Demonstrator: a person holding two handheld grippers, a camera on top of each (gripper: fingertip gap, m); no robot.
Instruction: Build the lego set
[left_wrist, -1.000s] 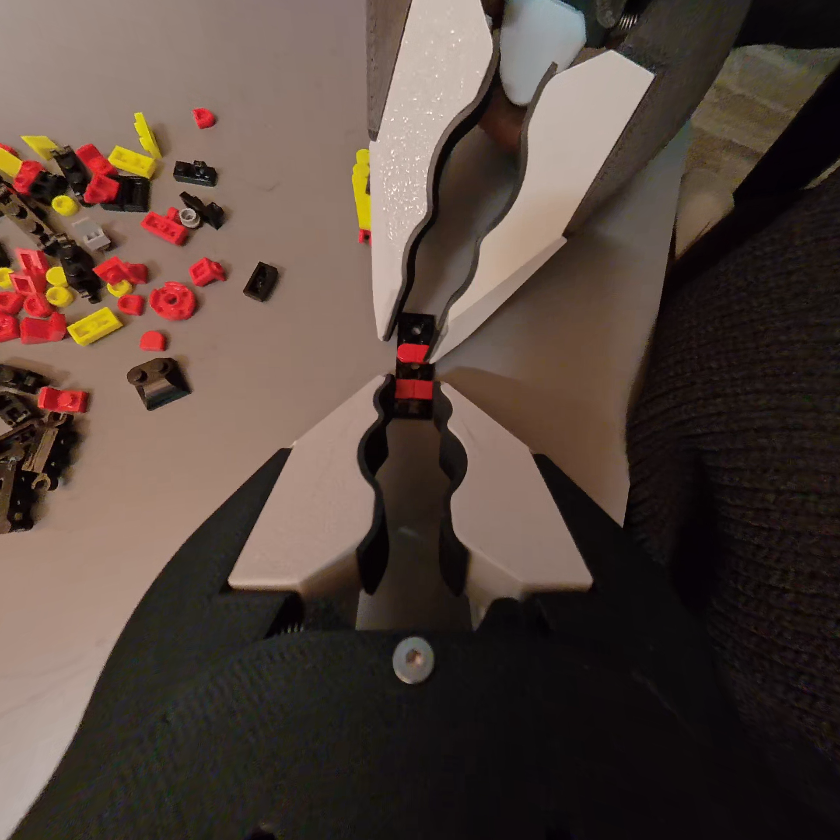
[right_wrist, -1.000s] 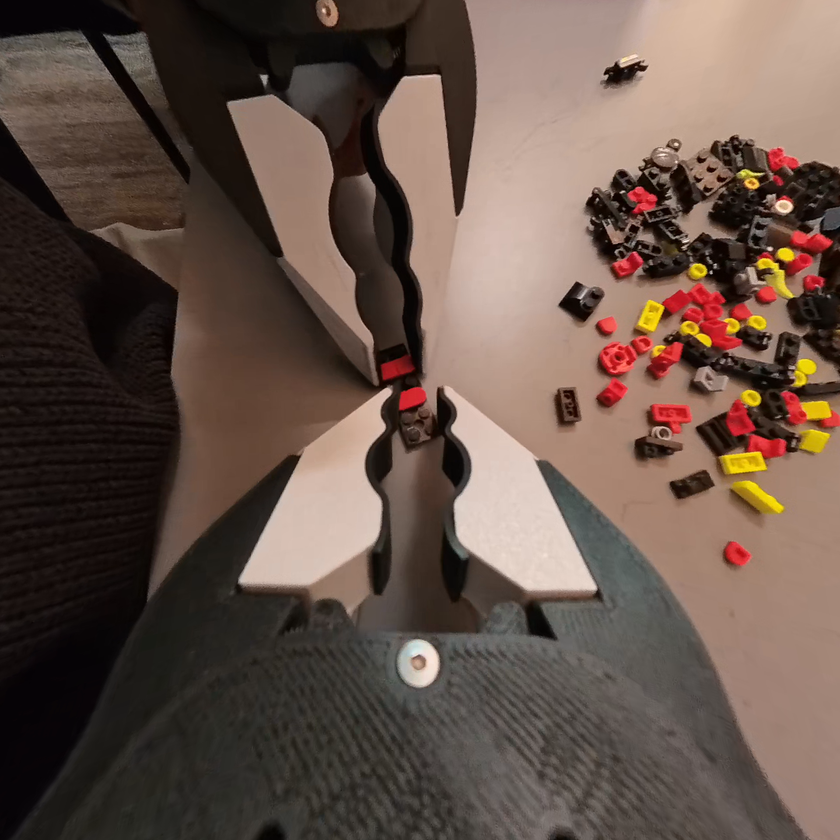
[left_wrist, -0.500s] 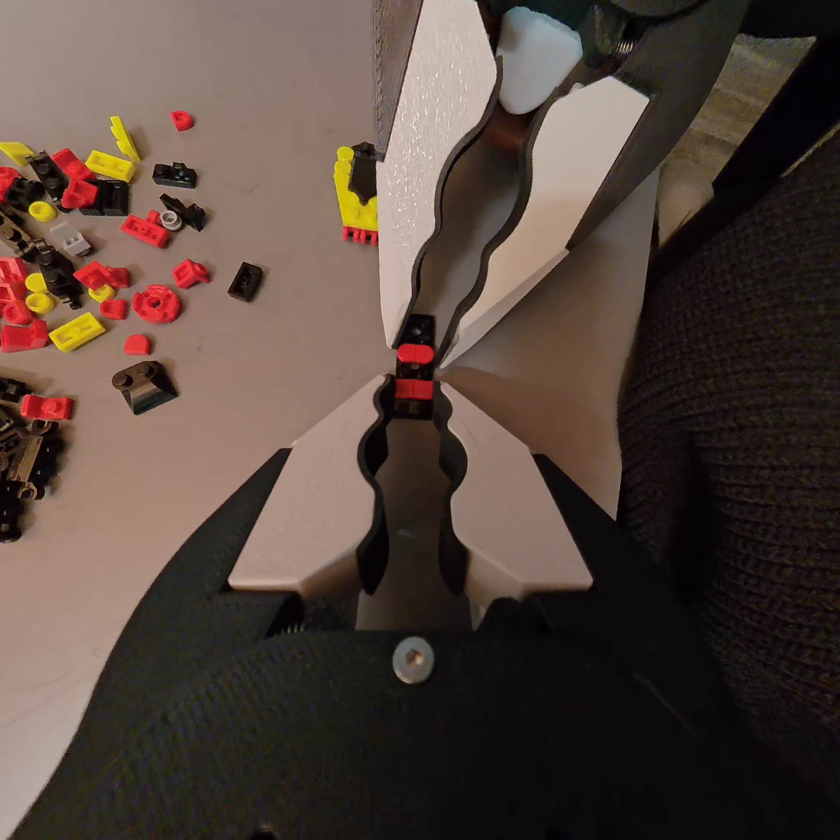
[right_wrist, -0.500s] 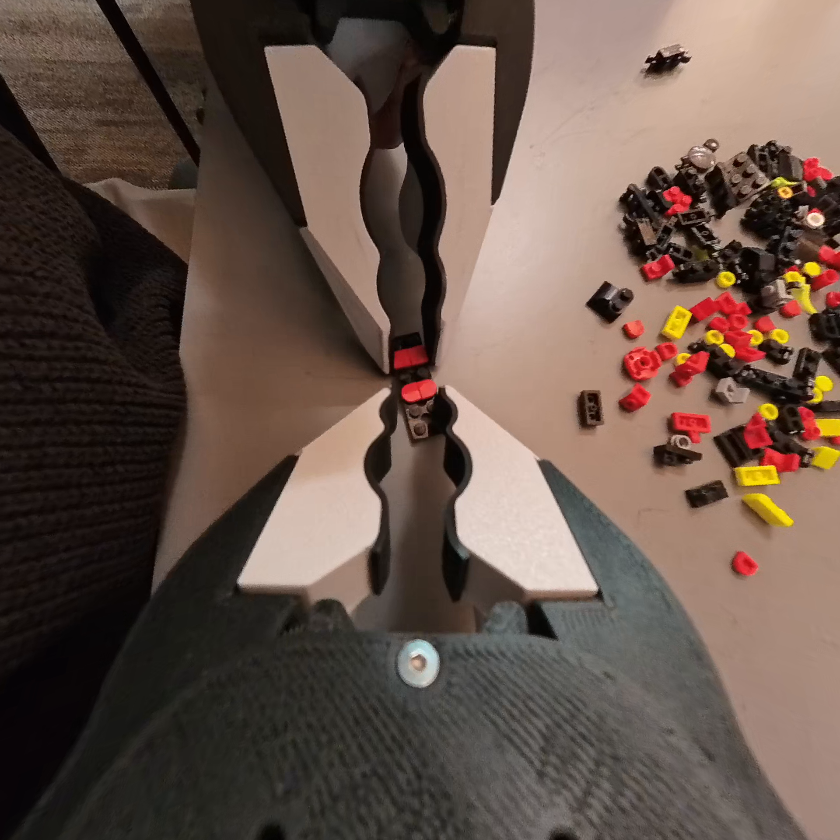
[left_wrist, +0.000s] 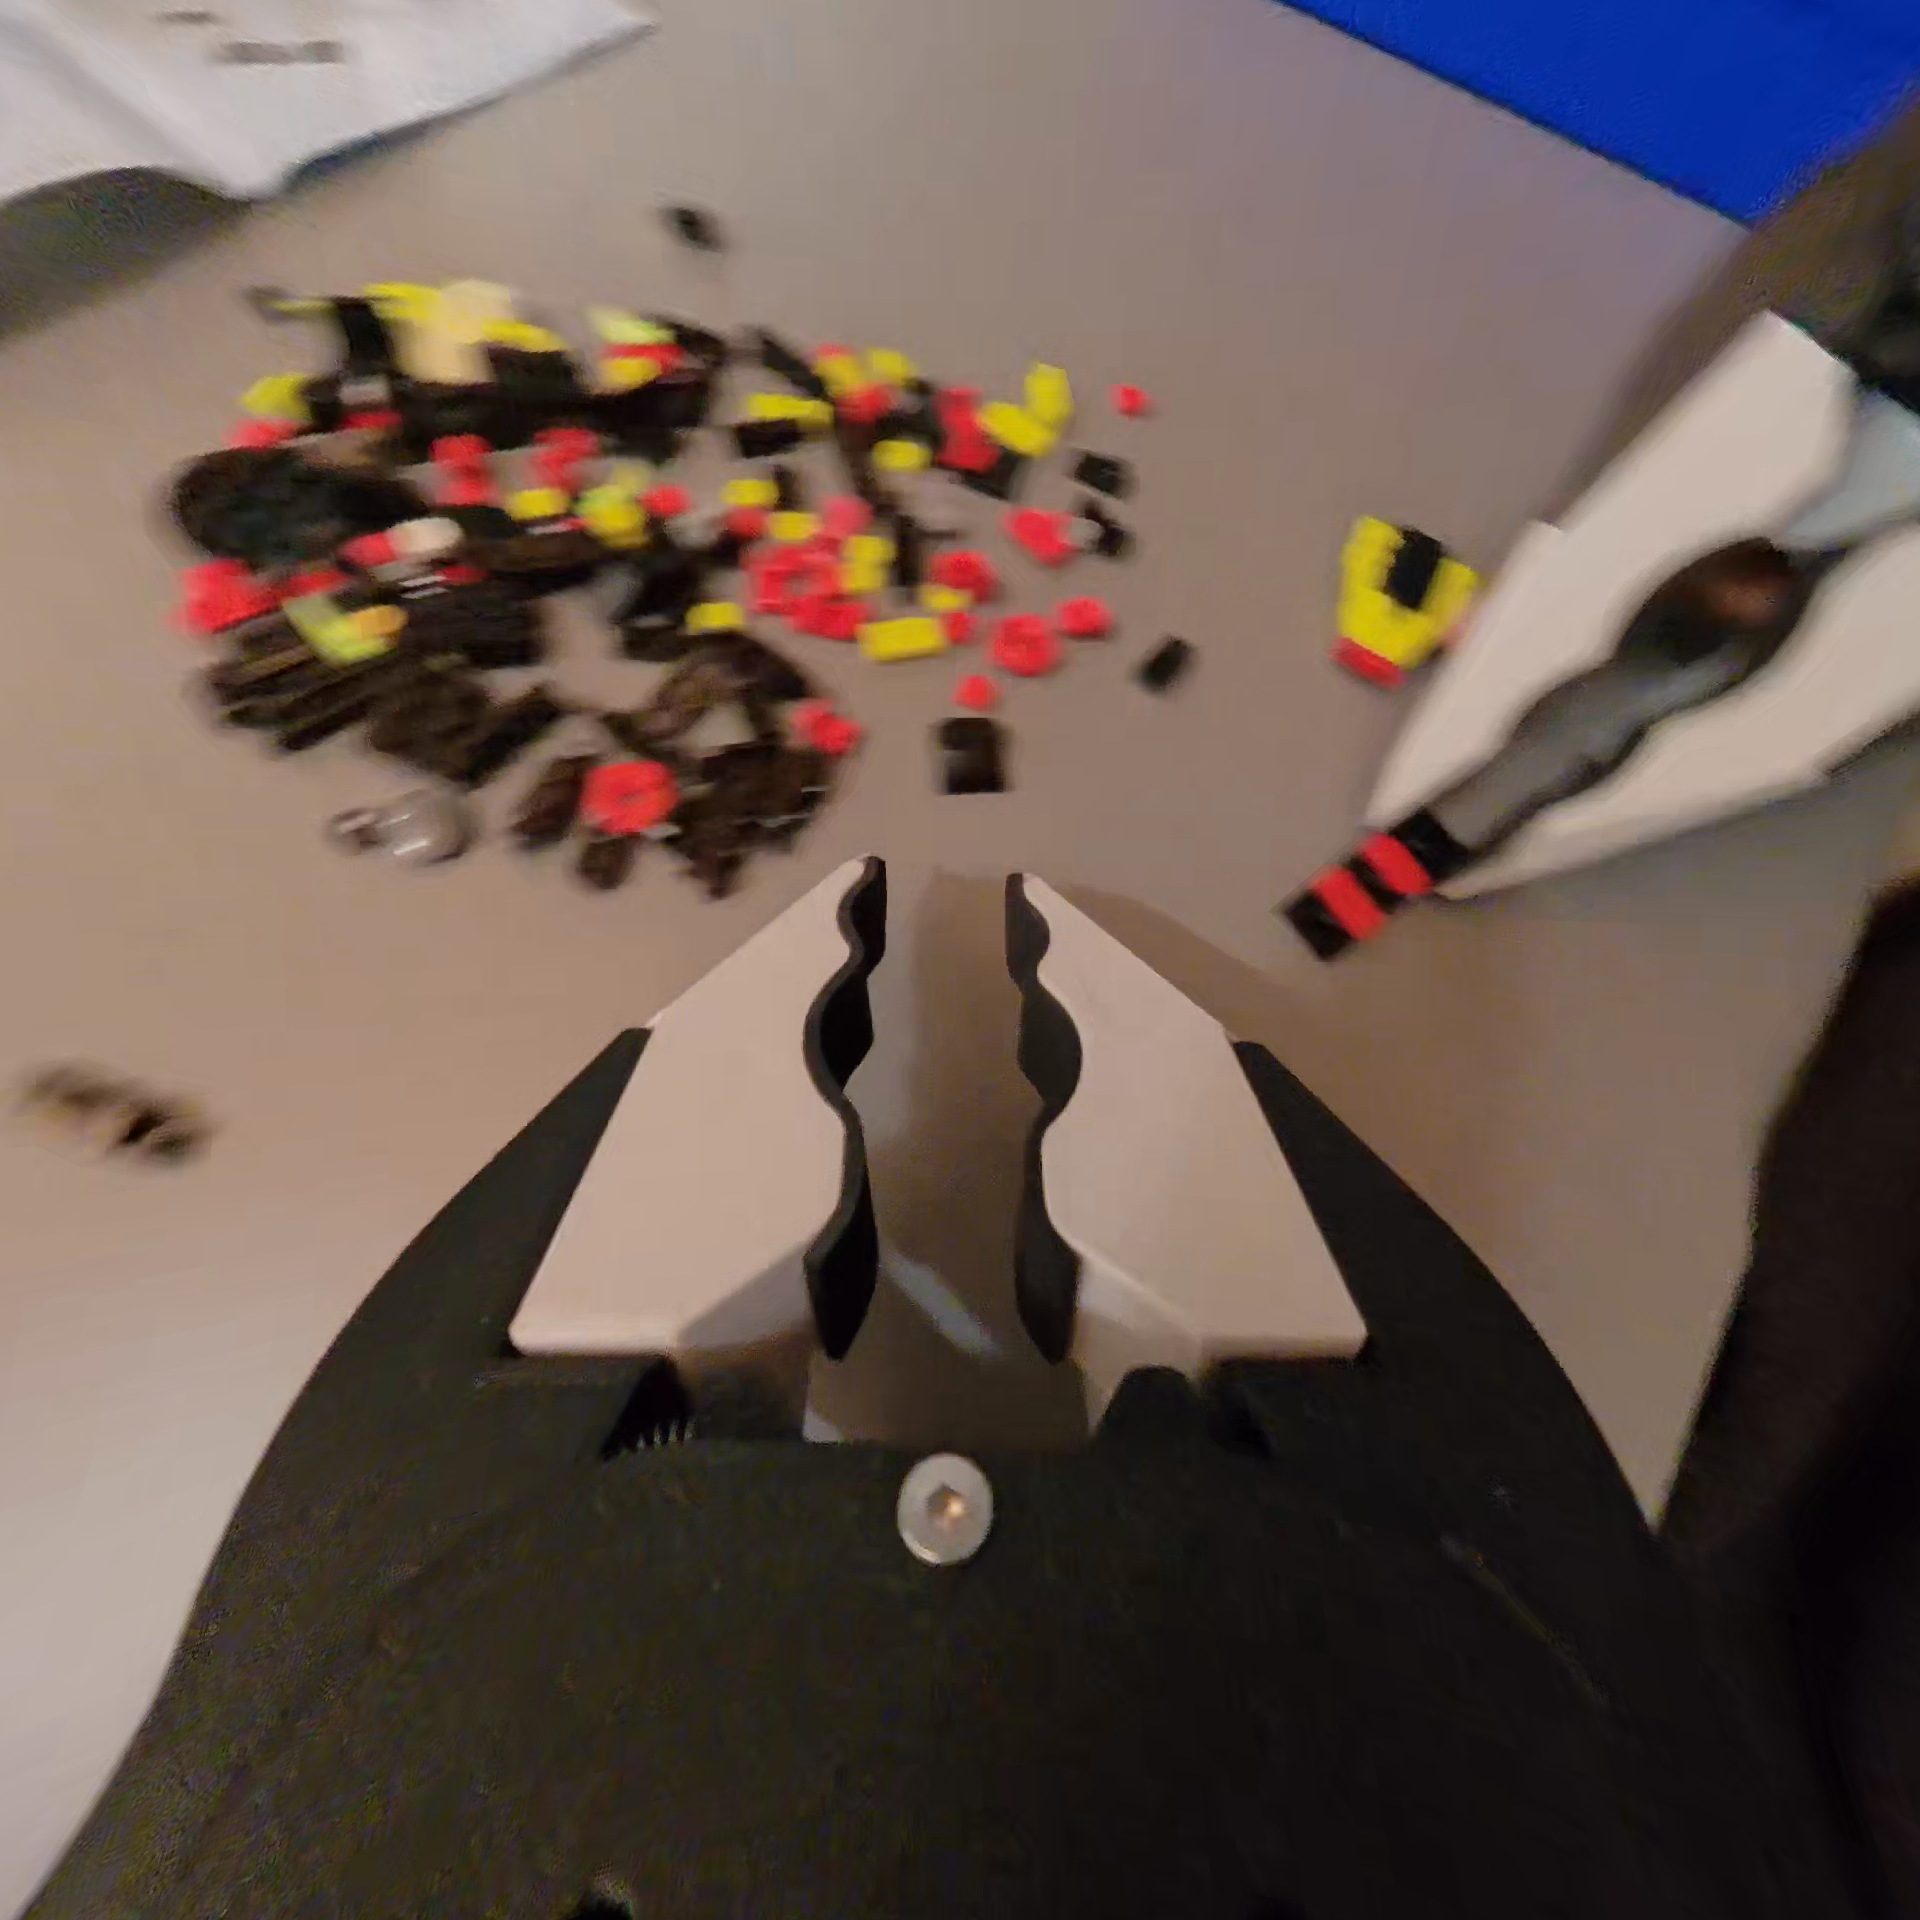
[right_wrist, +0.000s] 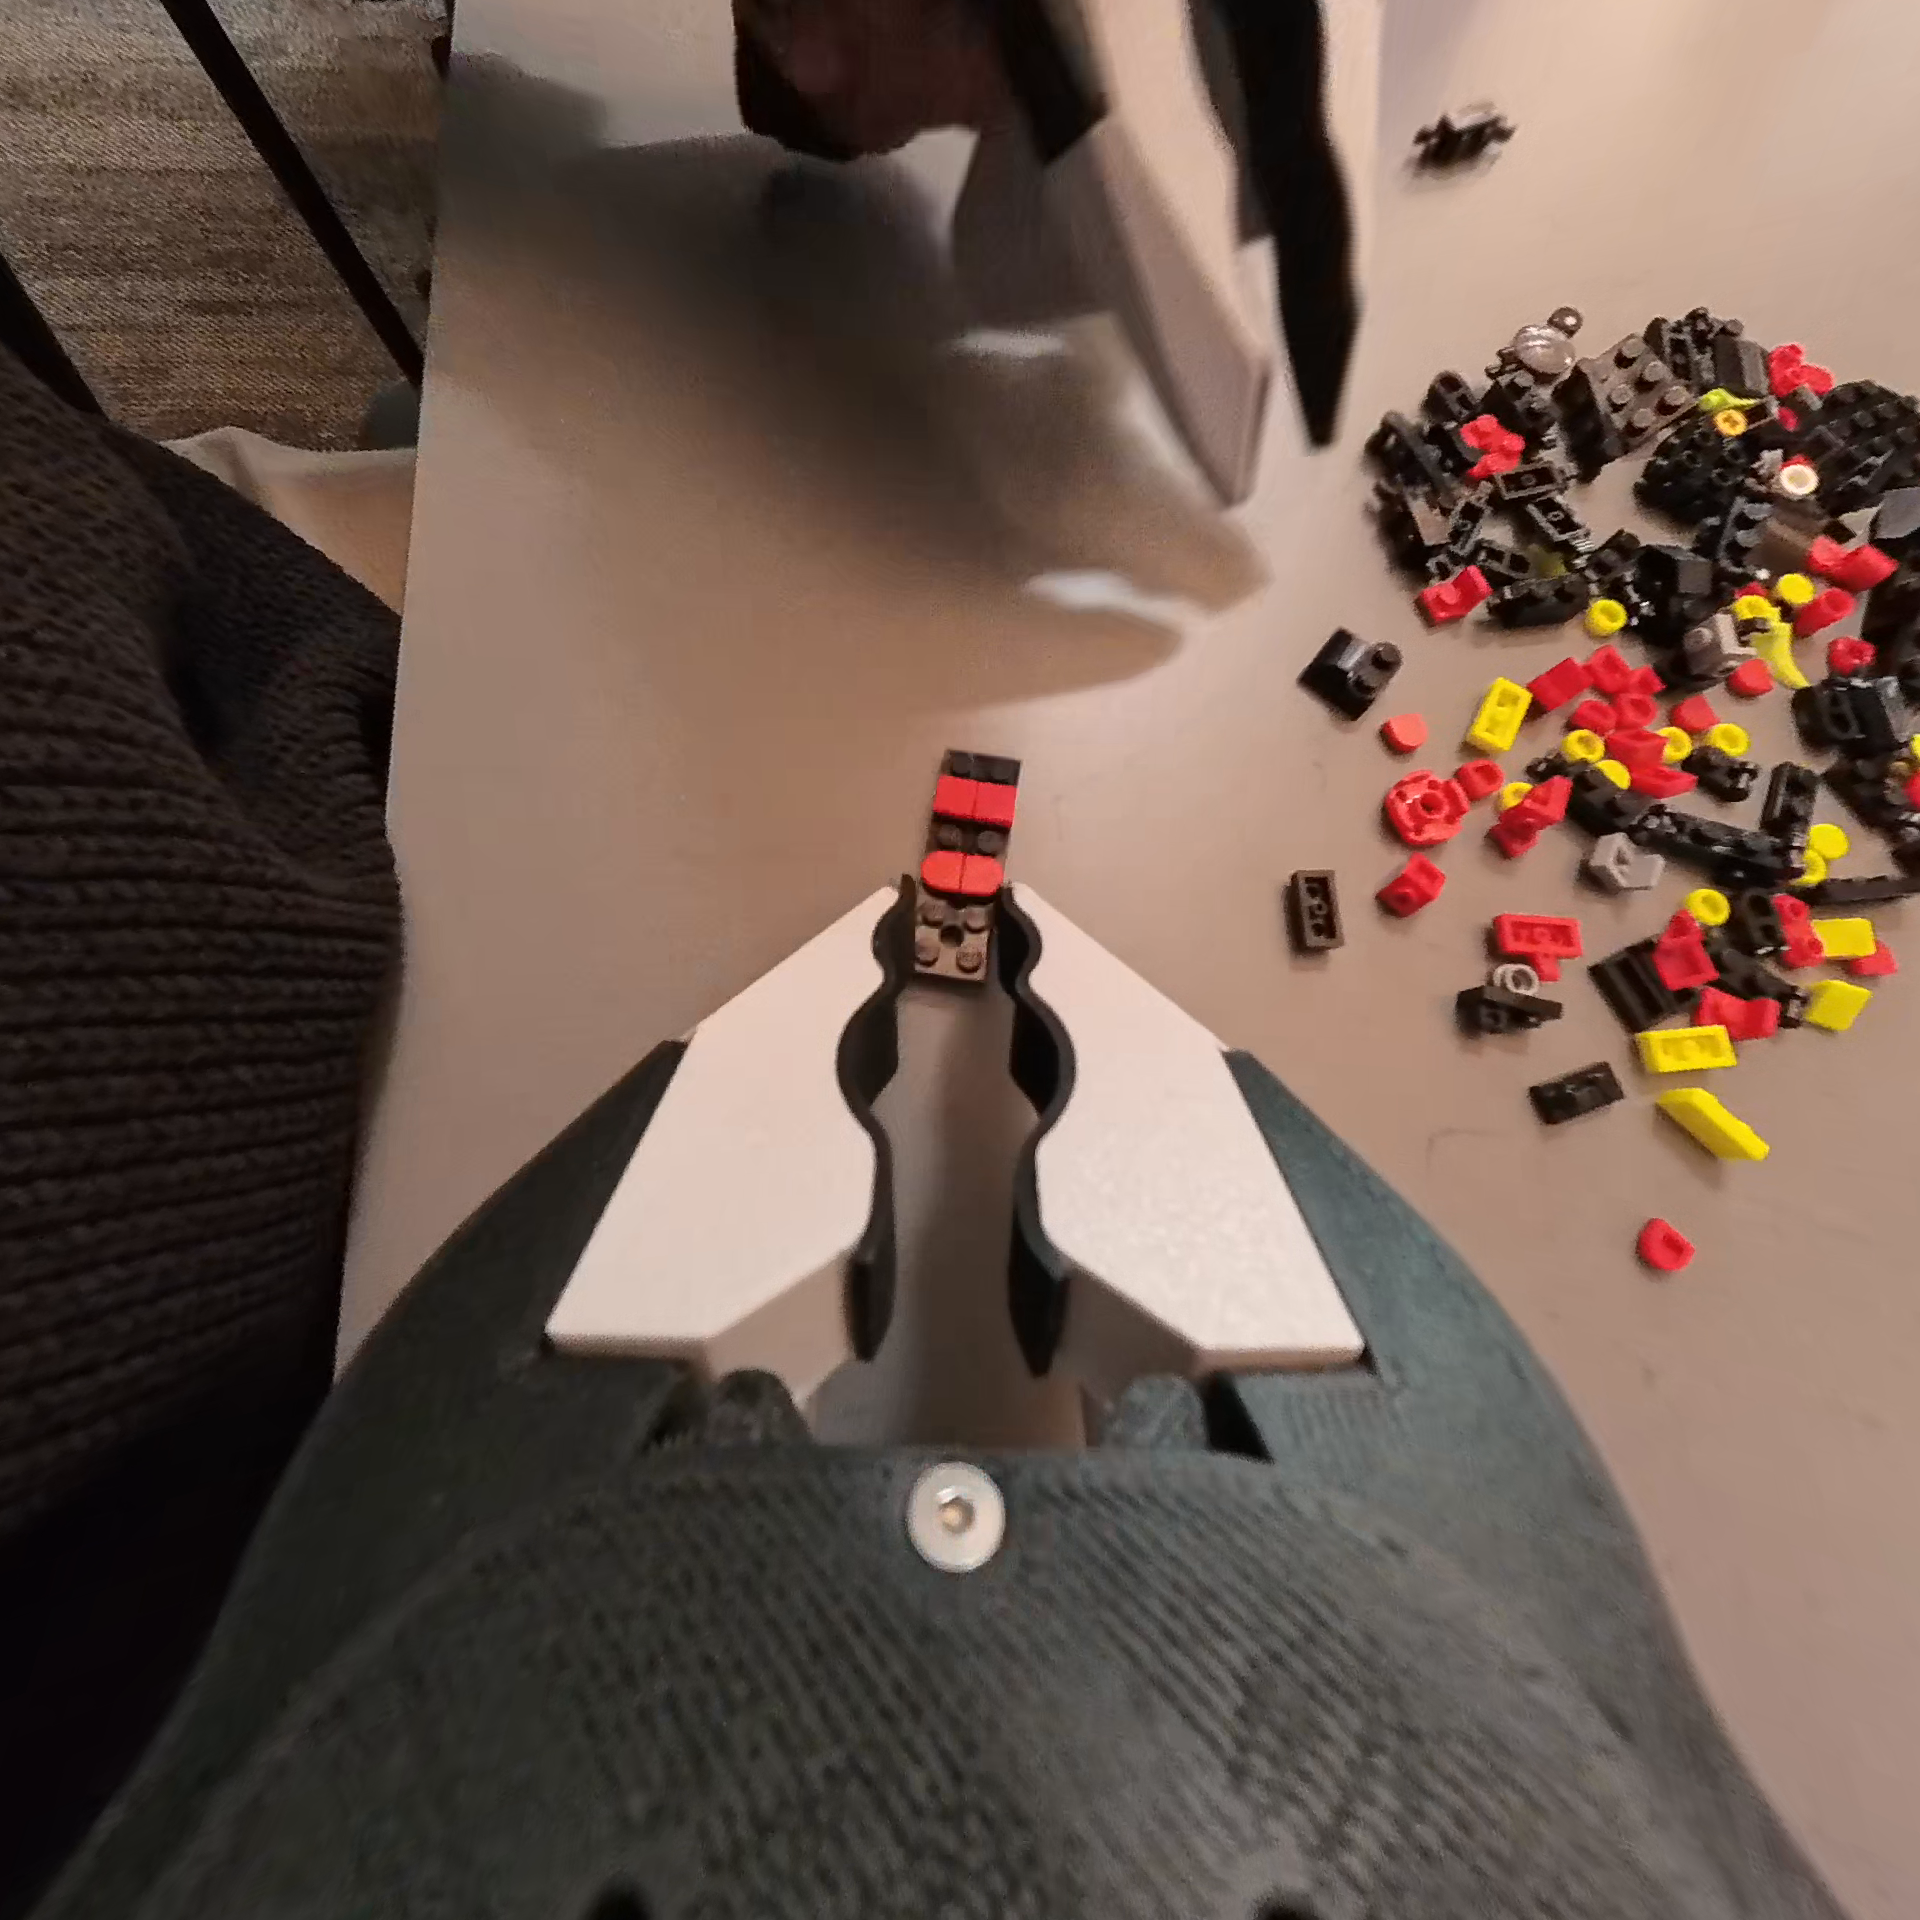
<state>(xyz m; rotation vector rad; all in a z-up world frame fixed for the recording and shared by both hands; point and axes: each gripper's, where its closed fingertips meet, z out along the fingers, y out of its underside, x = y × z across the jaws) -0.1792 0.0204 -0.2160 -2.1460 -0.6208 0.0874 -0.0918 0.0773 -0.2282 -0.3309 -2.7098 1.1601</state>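
No legible writing or brand marks anywhere; only faint blurred print on a white paper sheet (left_wrist: 260, 83) at 11 o'clock in the left wrist view. Right gripper (right_wrist: 951, 909) clamped on the near end of a narrow black-and-red lego strip (right_wrist: 961, 862), the rest jutting past the fingertips toward 12 o'clock. Left gripper (left_wrist: 943, 883) with fingers apart and nothing between them, pointing over the table. Heap of loose black, red and yellow lego pieces (left_wrist: 582, 561) spread at 10 to 12 o'clock in the left wrist view, at 2 to 3 o'clock in the right. Small yellow-and-black sub-assembly (left_wrist: 1397, 603) apart from the heap, just beside the right gripper's finger. Smooth grey-beige table (left_wrist: 312, 1039); blue surface (left_wrist: 1621, 94) beyond its far edge at 1 o'clock; possibly carpet (right_wrist: 156, 187) past the table edge, too blurred to confirm. Dark knitted sleeve (right_wrist: 156, 883) at 9 o'clock in the right wrist view.
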